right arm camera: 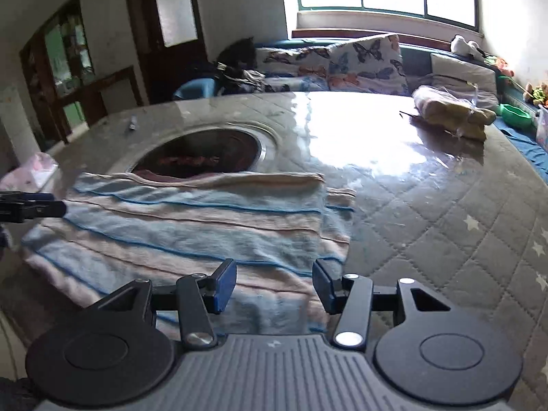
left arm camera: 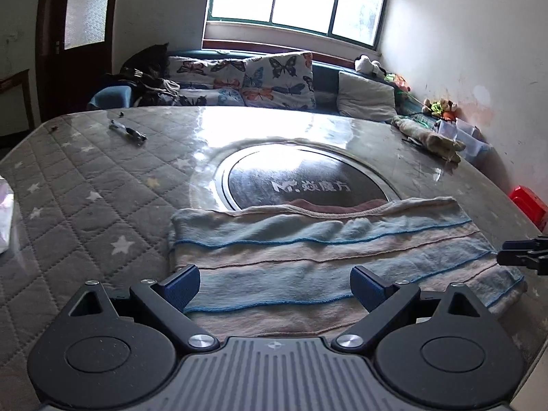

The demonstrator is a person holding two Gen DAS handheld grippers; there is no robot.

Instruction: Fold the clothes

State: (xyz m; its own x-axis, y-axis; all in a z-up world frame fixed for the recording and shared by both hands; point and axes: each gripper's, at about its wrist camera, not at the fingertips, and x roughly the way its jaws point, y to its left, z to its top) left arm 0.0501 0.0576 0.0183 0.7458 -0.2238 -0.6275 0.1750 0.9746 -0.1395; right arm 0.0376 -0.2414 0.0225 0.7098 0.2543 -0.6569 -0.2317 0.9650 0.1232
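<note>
A folded garment [left arm camera: 325, 257] with pale blue and pink stripes lies flat on the table, its far edge over the round black hotplate [left arm camera: 308, 181]. My left gripper [left arm camera: 275, 287] hovers open above the garment's near edge, nothing between its blue pads. The right gripper's tips [left arm camera: 524, 253] show at the garment's right end. In the right wrist view the same garment [right arm camera: 191, 226] spreads left of centre, and my right gripper [right arm camera: 274, 287] stands open over its near right corner. The left gripper [right arm camera: 30, 207] pokes in at the left edge.
The table wears a quilted grey star cover under a shiny clear sheet [left arm camera: 85, 185]. A pen [left arm camera: 128, 132] lies at the far left, a plush toy [right arm camera: 452, 111] at the far right, a red object [left arm camera: 529, 205] off the right edge. A sofa with butterfly cushions [left arm camera: 274, 80] stands behind.
</note>
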